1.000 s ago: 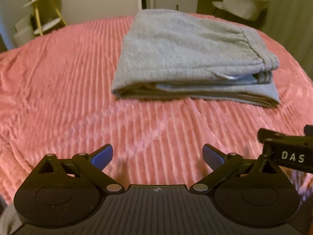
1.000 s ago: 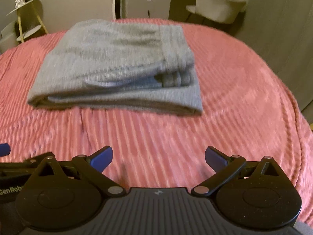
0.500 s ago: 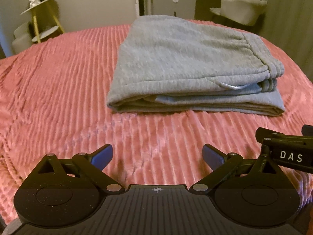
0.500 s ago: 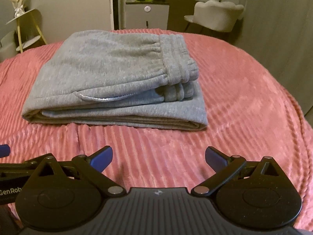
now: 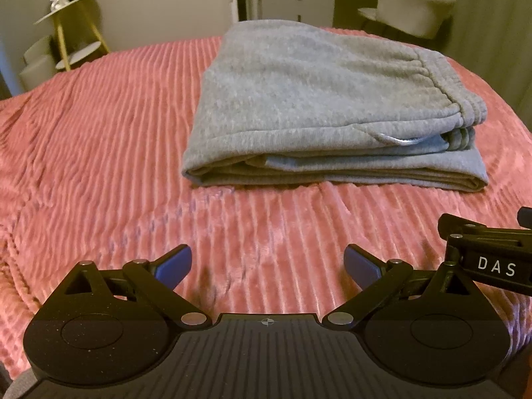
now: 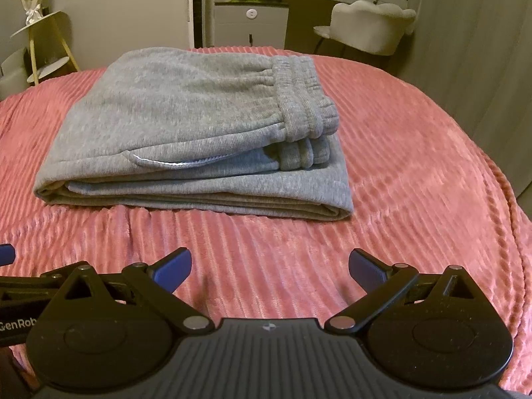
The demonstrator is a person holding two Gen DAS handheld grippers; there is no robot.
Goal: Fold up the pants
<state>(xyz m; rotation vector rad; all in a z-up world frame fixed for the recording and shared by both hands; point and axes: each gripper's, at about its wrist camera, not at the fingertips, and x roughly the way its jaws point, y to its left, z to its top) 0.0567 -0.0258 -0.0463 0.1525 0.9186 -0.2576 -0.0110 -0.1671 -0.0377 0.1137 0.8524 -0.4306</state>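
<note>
Folded pants (image 6: pixel 186 126) — chair (image 6: pixel 369 26), cabinet (image 6: pixel 249 23) beyond

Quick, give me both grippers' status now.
Left gripper: open, holding nothing, short of the folded pants.
Right gripper: open, holding nothing.

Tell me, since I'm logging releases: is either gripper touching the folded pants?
Apart. Both wrist views show bare pink bedspread between the grey pants and the open left gripper and right gripper.

My left gripper (image 5: pixel 267 262) hangs wide open above the pink blanket (image 5: pixel 99 126), well short of the folded grey pants (image 5: pixel 316 99).
</note>
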